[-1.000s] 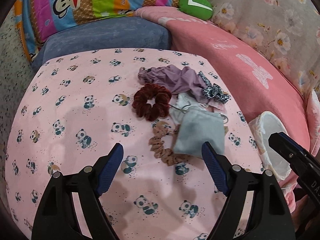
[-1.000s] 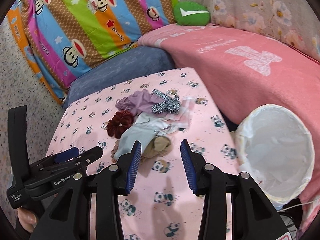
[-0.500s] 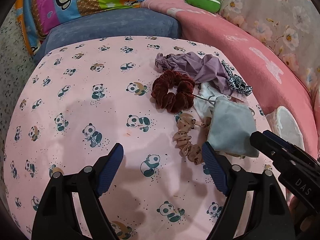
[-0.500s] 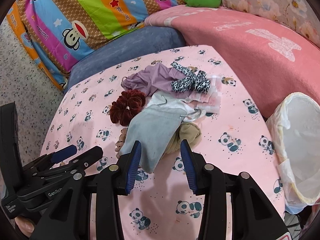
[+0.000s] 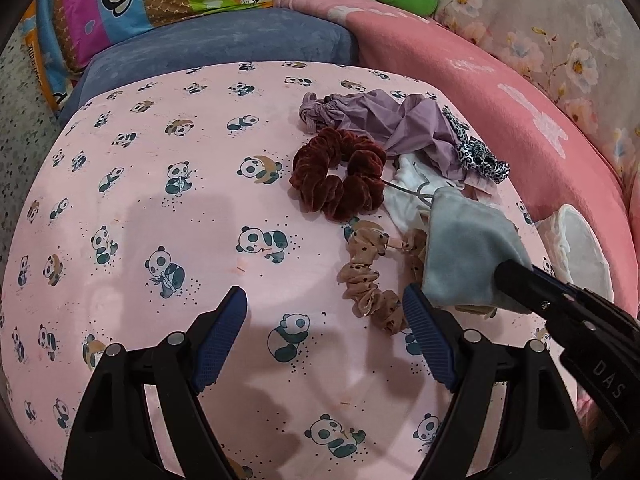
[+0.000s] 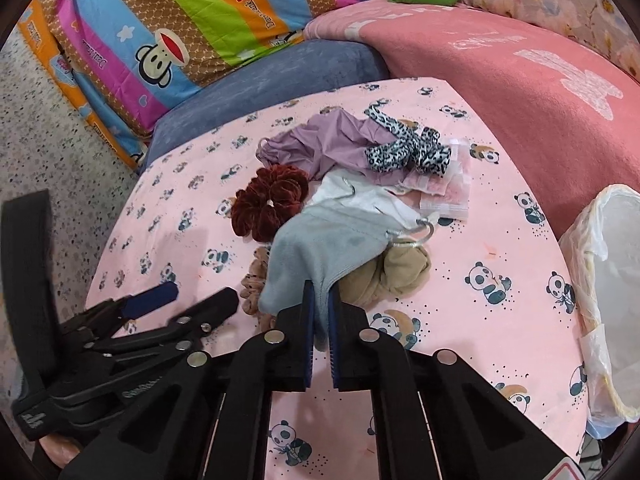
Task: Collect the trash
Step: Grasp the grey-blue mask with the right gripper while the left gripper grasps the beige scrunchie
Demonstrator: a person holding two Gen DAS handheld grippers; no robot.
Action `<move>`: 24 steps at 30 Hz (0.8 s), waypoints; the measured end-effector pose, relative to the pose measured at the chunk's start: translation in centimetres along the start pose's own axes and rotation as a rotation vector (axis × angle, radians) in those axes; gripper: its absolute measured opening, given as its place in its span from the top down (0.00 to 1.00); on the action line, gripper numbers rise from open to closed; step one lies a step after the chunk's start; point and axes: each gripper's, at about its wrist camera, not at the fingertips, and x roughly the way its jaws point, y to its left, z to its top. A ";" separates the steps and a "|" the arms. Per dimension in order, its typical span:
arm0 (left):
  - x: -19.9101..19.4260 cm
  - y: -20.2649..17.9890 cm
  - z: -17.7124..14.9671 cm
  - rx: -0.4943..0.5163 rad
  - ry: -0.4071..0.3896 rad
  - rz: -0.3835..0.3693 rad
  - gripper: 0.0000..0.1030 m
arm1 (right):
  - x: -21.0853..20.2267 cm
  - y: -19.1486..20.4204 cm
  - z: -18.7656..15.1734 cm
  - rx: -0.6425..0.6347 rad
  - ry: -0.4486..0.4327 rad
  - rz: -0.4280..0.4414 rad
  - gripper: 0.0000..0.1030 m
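Note:
A heap of small trash lies on the panda-print table (image 5: 160,216): a grey cloth pouch (image 6: 320,248) (image 5: 464,248), a maroon scrunchie (image 5: 340,180) (image 6: 272,204), a beige dotted scrunchie (image 5: 368,280), purple cloth (image 6: 324,148), a leopard-print scrunchie (image 6: 408,148), white cloth (image 6: 360,196) and a tan bundle (image 6: 396,272). My right gripper (image 6: 321,292) (image 5: 504,276) is shut, its pads pinching the pouch's near corner. Left of the heap, my left gripper (image 5: 324,300) (image 6: 200,296) hovers open over bare tablecloth, its right finger beside the beige scrunchie.
A bin lined with a white bag (image 6: 608,280) (image 5: 576,240) stands off the table's right edge. Behind the table are a blue cushion (image 6: 272,72), a pink blanket (image 6: 520,80) and a striped monkey-print pillow (image 6: 180,20). Speckled floor lies to the left.
My right gripper came down and forward onto the heap and closed on the grey pouch's corner. My left gripper sank slightly toward the table and stayed open.

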 end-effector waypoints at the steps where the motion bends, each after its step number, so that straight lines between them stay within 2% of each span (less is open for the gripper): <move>1: 0.1 -0.1 0.0 0.001 0.002 0.000 0.26 | -0.5 0.0 0.2 -0.001 -0.017 0.003 0.94; 8: 1.5 -1.2 0.3 0.016 0.030 -0.004 0.34 | -4.8 -0.8 2.3 0.028 -0.141 0.007 0.94; 10: 2.2 -1.6 0.5 0.021 0.045 -0.007 0.44 | -6.1 -1.3 2.8 0.044 -0.173 0.004 0.94; 14: 3.3 -2.1 0.6 0.028 0.068 -0.011 0.57 | -8.0 -2.5 3.4 0.064 -0.206 -0.012 0.94; 15: 3.5 -2.2 0.6 0.031 0.074 -0.010 0.64 | -8.3 -2.9 3.5 0.070 -0.211 -0.020 0.94; 17: 3.5 -2.5 0.6 0.040 0.070 -0.006 0.72 | -8.6 -3.4 3.5 0.079 -0.215 -0.032 0.94; 18: 3.5 -2.6 0.6 0.044 0.072 -0.011 0.79 | -8.9 -3.9 3.5 0.086 -0.216 -0.038 0.94; 21: 3.3 -2.9 0.5 0.049 0.070 -0.011 0.85 | -9.1 -4.6 3.4 0.099 -0.214 -0.045 0.94; 24: 2.4 -3.0 0.6 0.041 0.050 -0.008 0.87 | -9.2 -5.1 3.0 0.107 -0.213 -0.048 0.94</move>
